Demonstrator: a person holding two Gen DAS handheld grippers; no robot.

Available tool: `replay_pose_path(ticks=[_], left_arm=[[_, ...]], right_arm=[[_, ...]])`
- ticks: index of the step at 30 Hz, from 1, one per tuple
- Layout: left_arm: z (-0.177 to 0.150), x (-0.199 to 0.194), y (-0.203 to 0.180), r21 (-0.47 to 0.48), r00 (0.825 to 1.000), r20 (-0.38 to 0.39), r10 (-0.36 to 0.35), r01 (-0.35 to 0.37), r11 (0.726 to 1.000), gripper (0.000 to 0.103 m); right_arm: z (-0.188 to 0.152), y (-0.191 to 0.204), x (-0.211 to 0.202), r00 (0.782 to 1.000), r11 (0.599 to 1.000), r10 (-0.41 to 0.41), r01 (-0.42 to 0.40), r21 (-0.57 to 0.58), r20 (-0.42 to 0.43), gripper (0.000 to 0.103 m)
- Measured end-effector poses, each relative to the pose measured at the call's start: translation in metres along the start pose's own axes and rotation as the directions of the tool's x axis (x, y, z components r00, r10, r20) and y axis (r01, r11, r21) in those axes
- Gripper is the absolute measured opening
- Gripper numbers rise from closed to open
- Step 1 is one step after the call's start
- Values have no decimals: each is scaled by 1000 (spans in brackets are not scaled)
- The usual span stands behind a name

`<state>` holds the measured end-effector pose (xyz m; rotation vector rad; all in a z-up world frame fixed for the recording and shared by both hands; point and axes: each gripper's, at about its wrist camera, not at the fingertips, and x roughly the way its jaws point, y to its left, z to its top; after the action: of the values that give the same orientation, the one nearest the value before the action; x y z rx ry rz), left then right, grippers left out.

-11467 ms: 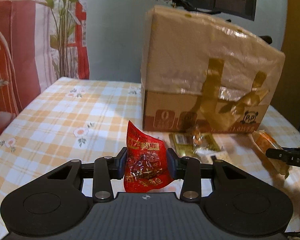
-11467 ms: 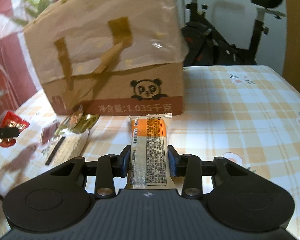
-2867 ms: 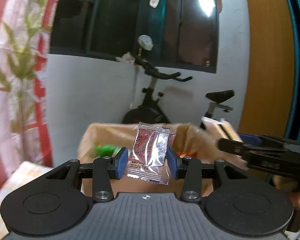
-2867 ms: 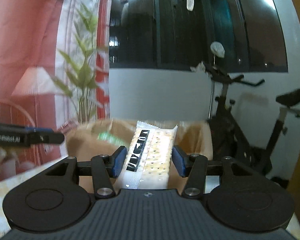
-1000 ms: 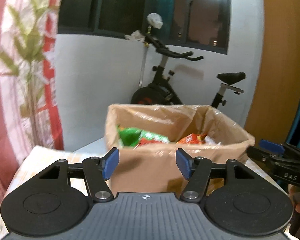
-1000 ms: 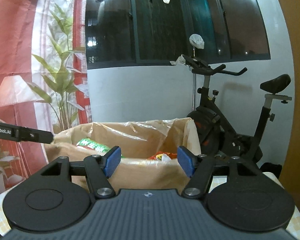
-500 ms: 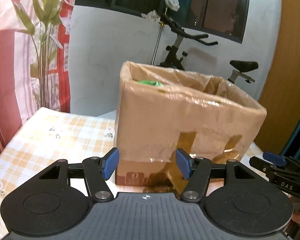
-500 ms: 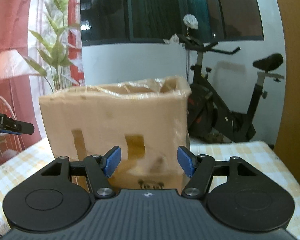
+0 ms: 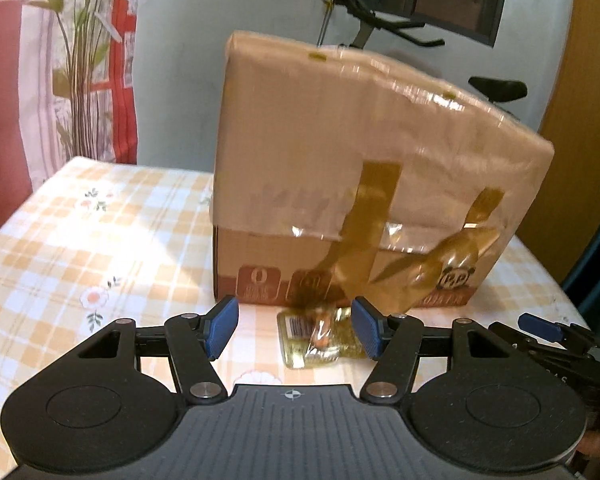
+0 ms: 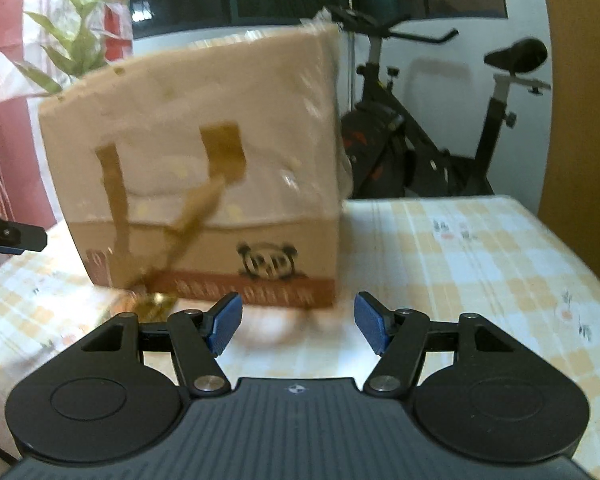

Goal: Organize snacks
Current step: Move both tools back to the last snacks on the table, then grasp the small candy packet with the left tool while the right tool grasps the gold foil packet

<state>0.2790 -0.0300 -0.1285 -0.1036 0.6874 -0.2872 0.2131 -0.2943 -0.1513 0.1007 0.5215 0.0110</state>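
Note:
A tall cardboard box with brown tape and a panda logo stands on the checked tablecloth; it also shows in the right wrist view. A gold-green snack packet lies on the cloth in front of the box, between my left gripper's open fingers and a little beyond them. My left gripper is open and empty. My right gripper is open and empty, low in front of the box's right corner. The gold packet shows blurred at the box's foot in the right wrist view.
An exercise bike stands behind the table at the right. A plant and a red patterned curtain are at the left. The right gripper's tip shows at the left wrist view's right edge. The box's inside is hidden from here.
Both grippers have dropped from box-top height to just above the table, staying open and empty. The gold packet has come into view between the left fingers.

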Motion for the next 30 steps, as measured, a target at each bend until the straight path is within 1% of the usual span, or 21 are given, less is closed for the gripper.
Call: replay_pose_path(ticks=[6,12,14,15,16,18,20,25,26,27,30], left_arm=[[-8,15,-1,4,999,-44,5,-5,1000,64],[-16,37,-12,46,996,-93,-2,6,999,64],[-18,44,-15,51,996,-89,-17,21,998,51],[-18,47,-17,56,996,-90,-20,25,998,40],[-18,51,-19,65,996,-93,-19,25,998,33],[-17,58,-23,77,996,-90,-17,24,997,30],[-15,66,-27,95,996,-92,-15,24,995,30],[-12,92,-32,130,988,-155,23,-3,991,30],[-12,94,-32,134,989,-149,20,0,991,29],[-12,95,-33,148,989,-147,22,0,989,20],[-13,89,-38,186,990,-136,36,-11,983,19]], right_arm=[[-13,-4,7,999,1000,-12,12,6,-34,66],[-15,-4,10,999,1000,-10,10,1,-47,66],[-16,-4,10,999,1000,-12,13,7,-47,66],[-16,-5,10,999,1000,-10,10,10,-46,66],[-16,-5,10,999,1000,-8,8,13,-47,66],[-16,-6,10,999,1000,-3,4,21,-49,66],[-16,-7,11,999,1000,-1,2,26,-54,66],[-16,-6,13,998,1000,3,-2,24,-63,66],[-16,-6,14,998,1000,4,-3,26,-65,66],[-16,-7,15,998,1000,7,-5,28,-69,66],[-16,-9,17,996,999,22,-19,38,-85,66]])
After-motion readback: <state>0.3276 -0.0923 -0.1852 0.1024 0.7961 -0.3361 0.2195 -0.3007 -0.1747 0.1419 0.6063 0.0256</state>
